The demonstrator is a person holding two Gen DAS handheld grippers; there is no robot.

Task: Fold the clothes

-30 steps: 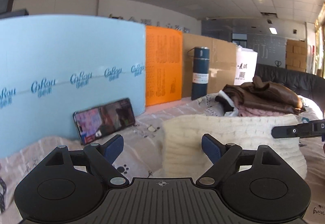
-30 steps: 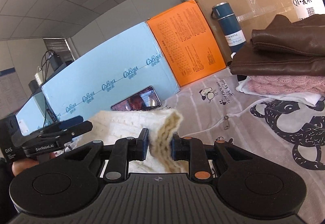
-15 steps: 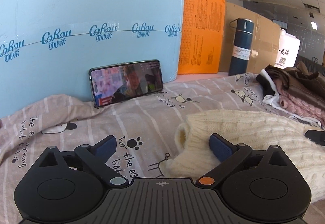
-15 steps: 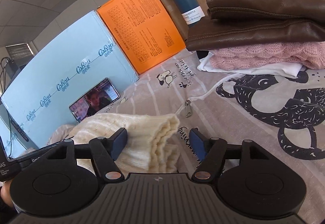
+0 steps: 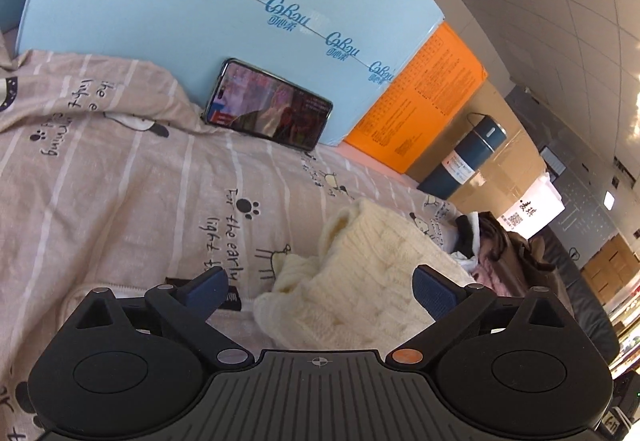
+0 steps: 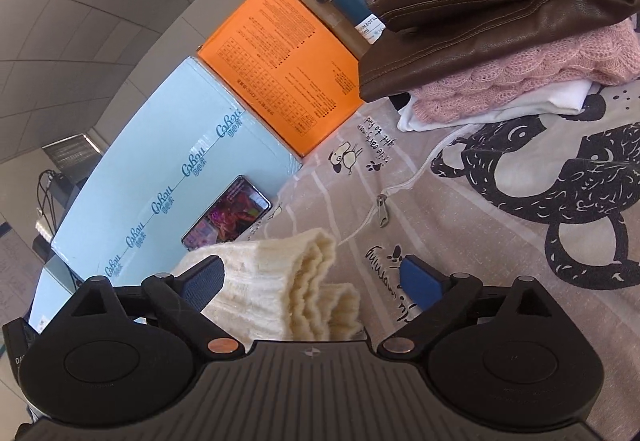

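left wrist: my left claw (image 5: 320,291) stays spread wide and has tilted over the cream sweater (image 5: 360,273), lying folded on the bedsheet (image 5: 120,181). right wrist: my right claw (image 6: 310,279), which pinched the sweater (image 6: 280,281) a second ago, now gapes wide.

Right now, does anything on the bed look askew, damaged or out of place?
Nothing damaged or spilled. The cream sweater lies folded but a bit uneven, its layered edges not lined up. Both the left gripper and the right gripper are open around it. A phone leans against the blue board, its screen lit.
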